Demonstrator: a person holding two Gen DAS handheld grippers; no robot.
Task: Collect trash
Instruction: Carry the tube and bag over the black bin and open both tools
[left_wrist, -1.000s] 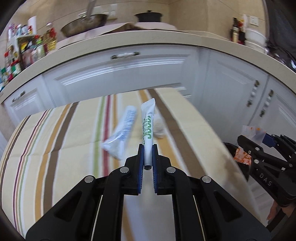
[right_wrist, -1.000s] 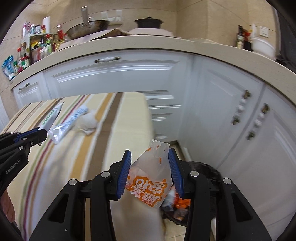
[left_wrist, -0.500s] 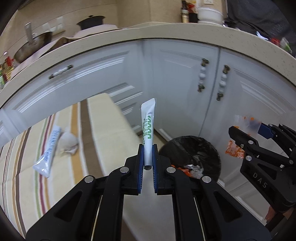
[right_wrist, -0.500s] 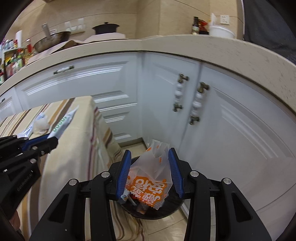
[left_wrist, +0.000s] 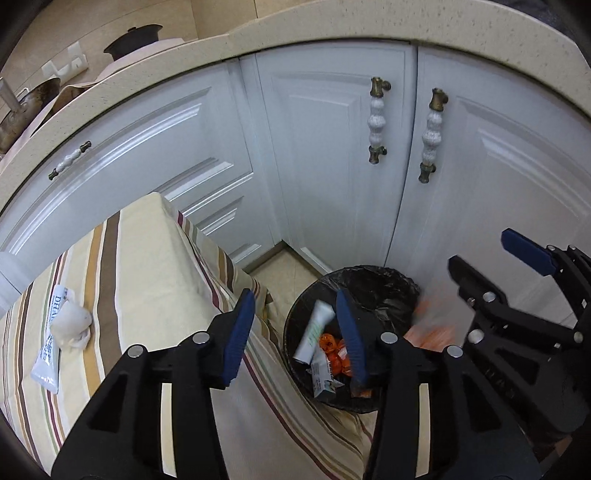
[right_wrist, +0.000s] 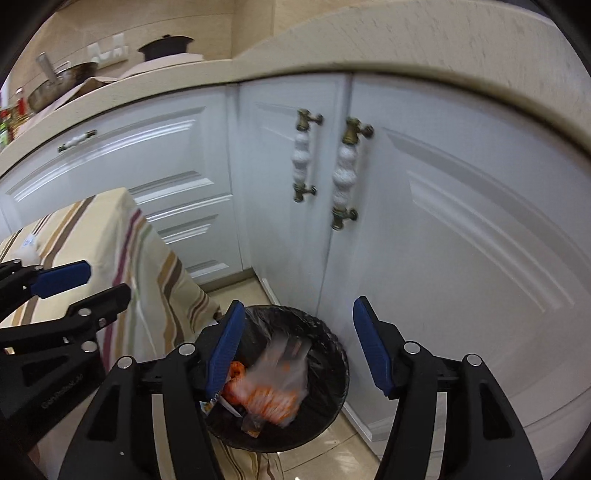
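Trash bin (left_wrist: 391, 284) stands on tiled floor (left_wrist: 280, 269) beside cabinets (left_wrist: 332, 192).

Home kitchen: cabinets (left_wrist: 332, 177), countertop (left_wrist: 369, 33), pot (left_wrist: 135, 37)

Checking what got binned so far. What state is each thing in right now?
left gripper: open, jaws just opened, nothing between them
right gripper: open, jaws just opened, nothing gripped
green-print tube: released, in the bin
orange snack bag: blurred, dropping into the bin
trash bin: lined, partly filled
blue-print tube: still on the tablecloth
crumpled tissue: on that tube
cabinet doors: closed
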